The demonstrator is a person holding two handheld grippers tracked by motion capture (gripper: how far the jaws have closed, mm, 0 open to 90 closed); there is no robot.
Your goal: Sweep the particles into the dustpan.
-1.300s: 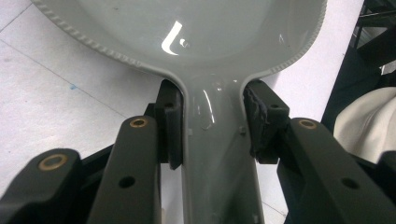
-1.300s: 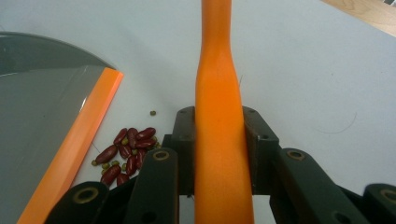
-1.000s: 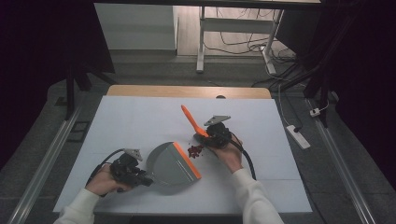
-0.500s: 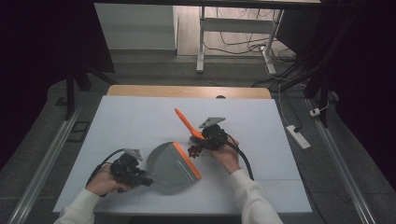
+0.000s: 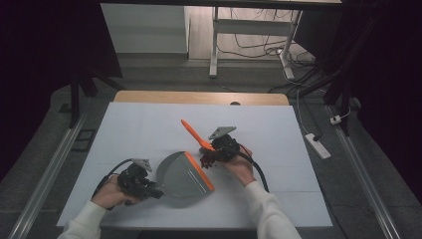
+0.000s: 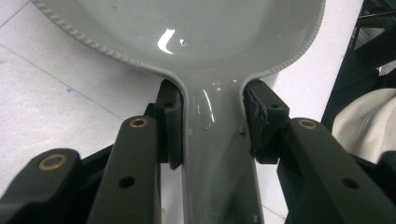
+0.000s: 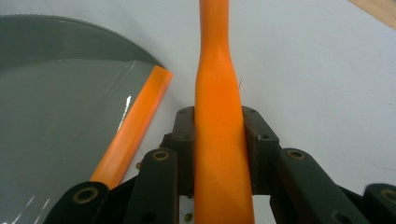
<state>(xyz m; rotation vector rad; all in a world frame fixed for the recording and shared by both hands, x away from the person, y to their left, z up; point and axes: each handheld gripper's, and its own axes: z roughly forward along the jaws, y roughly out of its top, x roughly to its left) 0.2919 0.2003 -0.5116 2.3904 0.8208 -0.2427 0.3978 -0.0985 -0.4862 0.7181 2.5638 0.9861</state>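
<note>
Left tool (image 5: 149, 186) clamped on grey dustpan (image 5: 181, 174) handle at bench (image 5: 298, 149) seven o'clock, unmoved, right tool (image 5: 211, 157) gripping orange brush (image 5: 196, 134), shifted left toward dustpan's orange lip since earlier, red debris (image 5: 206, 162) beneath

Dim room, lit white table (image 5: 149, 129), glare on grey dustpan (image 6: 168, 39), close foregrounds soft

Overhead forward-down, claw cameras close (sharing dustpan (image 5: 181, 174))
</note>
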